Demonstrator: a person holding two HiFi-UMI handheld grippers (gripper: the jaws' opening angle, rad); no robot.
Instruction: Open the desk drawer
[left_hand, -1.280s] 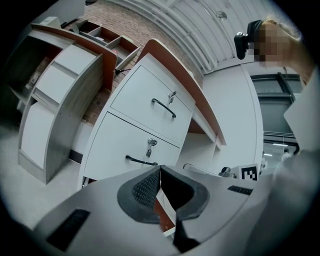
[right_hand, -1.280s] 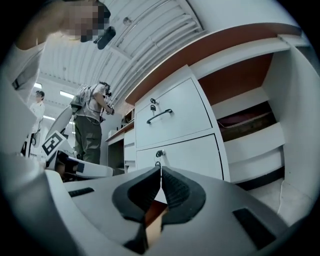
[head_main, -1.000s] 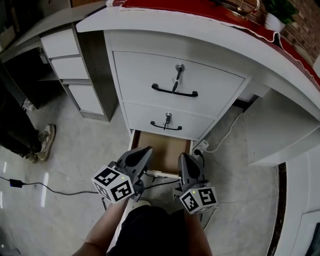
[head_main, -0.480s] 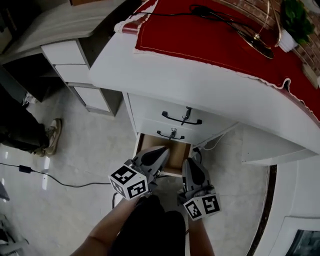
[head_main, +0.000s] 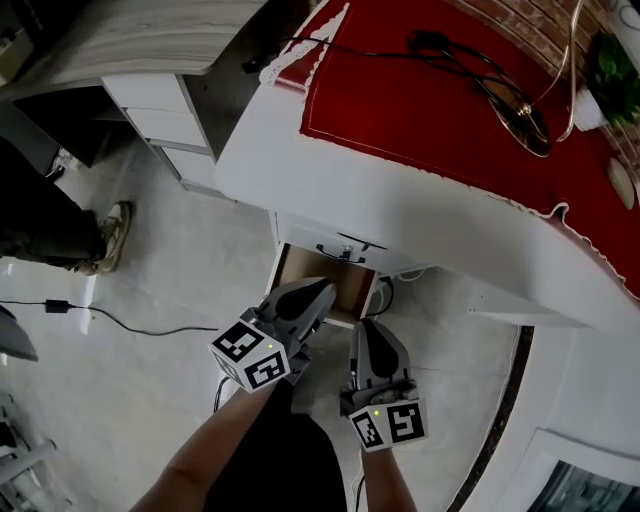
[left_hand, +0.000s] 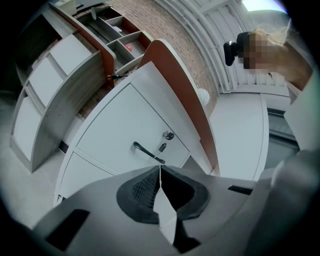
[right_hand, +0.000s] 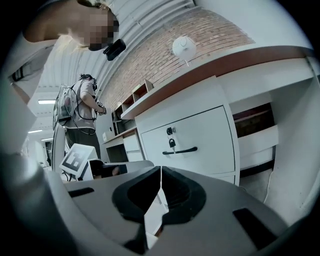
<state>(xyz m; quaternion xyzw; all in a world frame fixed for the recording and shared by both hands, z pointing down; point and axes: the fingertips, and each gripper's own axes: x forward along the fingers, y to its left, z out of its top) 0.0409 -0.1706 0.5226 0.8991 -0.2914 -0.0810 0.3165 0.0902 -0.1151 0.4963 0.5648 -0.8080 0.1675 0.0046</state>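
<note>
Both grippers are rising clear of the drawer (head_main: 347, 290). A second ago they were hanging low at its front edge with three drawer fronts showing above them; now the head view is looking from higher up and the desk (head_main: 400, 215) is overhanging those fronts. The left gripper (head_main: 320, 291) is showing its jaws pressed together with nothing between them. The right gripper (head_main: 363, 330) is likewise closed tight and empty, so neither is gripping a handle. The drawer is standing pulled out as before, its brown inside showing under the desk's edge. In my judgement the opening is done and the person is straightening up and backing off. In the head view the left gripper's tips are overlapping the drawer's near edge, while the right gripper's are lying just beside its near right corner. That view alone is not settling whether they are touching it. Both gripper views, however, are looking level at an upper front with its handle (left_hand: 148, 152) and keys (left_hand: 166, 136), and the open drawer is falling out of sight below. That is placing the jaws above the drawer and apart from it. Farther off, a red cloth (head_main: 440, 110) is covering the desk, and a cable (head_main: 428, 43) is lying across it.
</note>
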